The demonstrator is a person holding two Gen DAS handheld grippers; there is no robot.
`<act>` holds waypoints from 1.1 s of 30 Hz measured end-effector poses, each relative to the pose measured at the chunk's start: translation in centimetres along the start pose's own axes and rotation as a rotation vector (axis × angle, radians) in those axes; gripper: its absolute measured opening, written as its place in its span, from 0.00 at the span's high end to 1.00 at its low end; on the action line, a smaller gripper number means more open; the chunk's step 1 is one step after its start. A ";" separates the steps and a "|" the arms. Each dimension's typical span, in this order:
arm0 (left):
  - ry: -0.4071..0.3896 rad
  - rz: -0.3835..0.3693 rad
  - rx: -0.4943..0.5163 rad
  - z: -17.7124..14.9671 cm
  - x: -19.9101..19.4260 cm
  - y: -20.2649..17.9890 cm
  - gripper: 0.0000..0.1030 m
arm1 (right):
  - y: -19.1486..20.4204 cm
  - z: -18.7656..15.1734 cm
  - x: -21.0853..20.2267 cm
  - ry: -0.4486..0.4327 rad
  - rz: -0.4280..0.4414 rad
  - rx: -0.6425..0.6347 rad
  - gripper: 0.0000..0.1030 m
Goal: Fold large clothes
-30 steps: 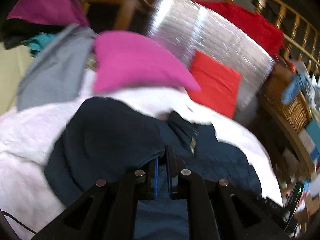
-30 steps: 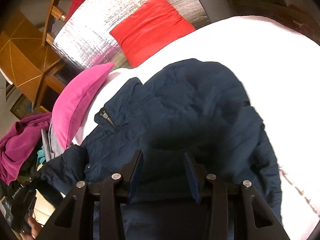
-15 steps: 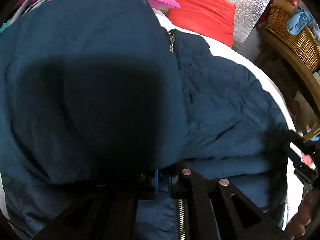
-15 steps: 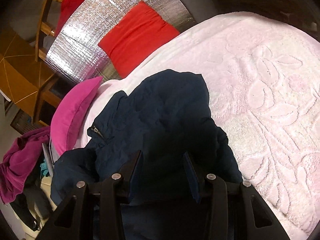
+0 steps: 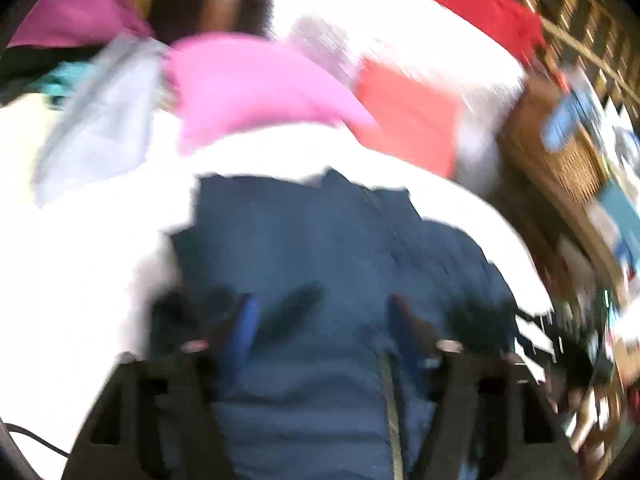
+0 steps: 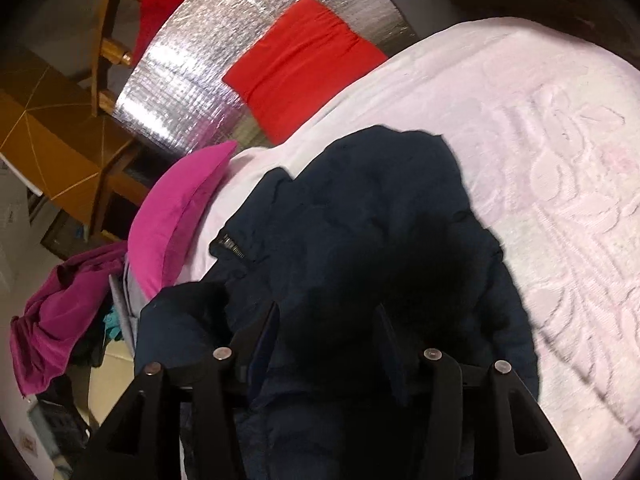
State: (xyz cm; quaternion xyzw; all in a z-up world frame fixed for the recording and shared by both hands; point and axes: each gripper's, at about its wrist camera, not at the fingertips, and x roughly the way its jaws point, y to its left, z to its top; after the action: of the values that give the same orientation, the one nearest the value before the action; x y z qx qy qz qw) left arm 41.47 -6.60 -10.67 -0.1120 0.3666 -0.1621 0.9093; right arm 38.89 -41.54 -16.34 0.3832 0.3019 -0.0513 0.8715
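A navy padded jacket (image 5: 320, 240) lies folded on the pale pink bedspread (image 6: 540, 140), its zip (image 5: 390, 400) running down the front. The left wrist view is blurred by motion. My left gripper (image 5: 322, 304) hovers over the jacket's near part with its jaws opening wide and nothing pinched between them. In the right wrist view the jacket (image 6: 380, 208) is a dark mound with its collar zip at the left. My right gripper (image 6: 326, 312) sits over the jacket's near edge, jaws opening, with shadowed fabric lying between the fingers but not pressed.
A pink pillow (image 6: 180, 208) and a red cushion (image 6: 304, 64) lie at the bed's head against a silver foil mat (image 6: 192, 80). A grey garment (image 5: 104, 120) and a magenta one (image 6: 60, 312) are piled at the left. A wicker basket (image 5: 560, 160) stands at the right.
The left gripper carried a flap of the jacket over, let it go and pulled back with its jaws now wide. The right jaws stand slightly wider; the jacket lies more compact.
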 end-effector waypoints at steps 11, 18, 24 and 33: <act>0.034 0.004 -0.246 0.9 4.6 7.5 0.16 | 0.8 -0.7 1.2 0.028 -0.026 -0.035 0.49; 0.052 -0.044 -0.178 1.0 5.6 4.8 0.21 | 0.2 -0.5 1.1 0.027 -0.039 -0.037 0.49; 0.040 -0.145 -0.086 1.7 5.7 -0.3 0.26 | -0.9 -0.1 0.6 0.022 -0.051 -0.026 0.49; 0.058 -0.307 0.081 1.2 5.4 -9.4 0.25 | -3.5 1.0 -0.6 0.022 -0.040 -0.003 0.48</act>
State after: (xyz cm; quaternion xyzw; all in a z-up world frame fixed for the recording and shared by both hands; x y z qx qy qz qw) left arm 43.97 -17.15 -10.16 -0.1251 0.3645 -0.3170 0.8666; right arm 37.82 -44.81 -17.70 0.3761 0.3190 -0.0641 0.8675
